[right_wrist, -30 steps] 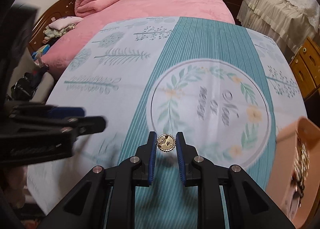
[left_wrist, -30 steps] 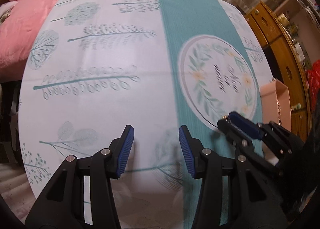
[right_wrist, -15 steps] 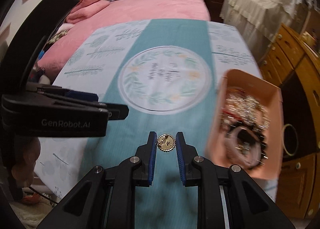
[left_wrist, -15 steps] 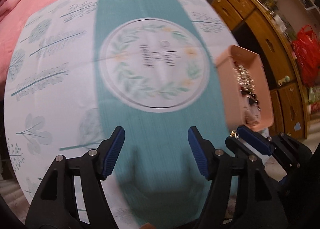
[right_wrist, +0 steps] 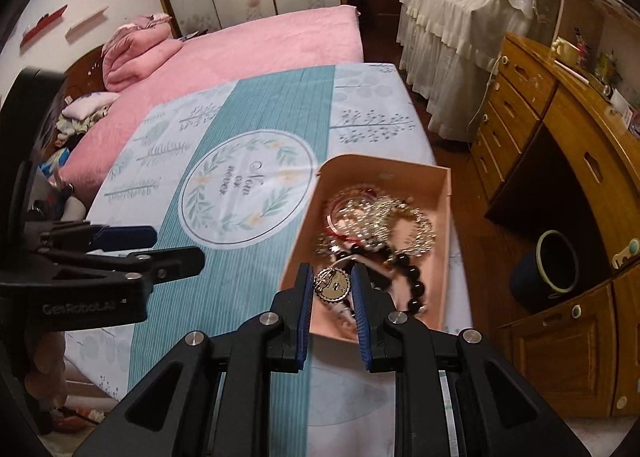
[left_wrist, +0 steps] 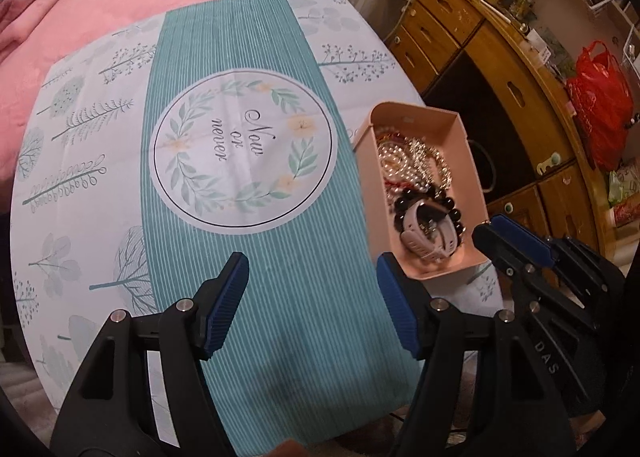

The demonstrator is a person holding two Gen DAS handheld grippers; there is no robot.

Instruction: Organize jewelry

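Observation:
A pink open box (right_wrist: 440,193) (left_wrist: 472,153) sits at the table's right edge. It holds chains, a black bead bracelet (right_wrist: 412,281) and a pale watch (left_wrist: 424,237). My right gripper (right_wrist: 332,285) is shut on a round gold brooch (right_wrist: 332,284) and holds it above the near end of the box. It shows at the right of the left wrist view (left_wrist: 500,233). My left gripper (left_wrist: 312,297) is open and empty above the teal stripe of the tablecloth (left_wrist: 260,257), left of the box.
A pink bed (right_wrist: 248,45) lies beyond the table. Wooden drawers and a cabinet (right_wrist: 560,129) stand to the right, with a dark bucket (right_wrist: 552,265) on the floor beside the table's right edge.
Both grippers have swung to the right. The right gripper carried the brooch from over the cloth to above the box. The left jaws have opened wider.

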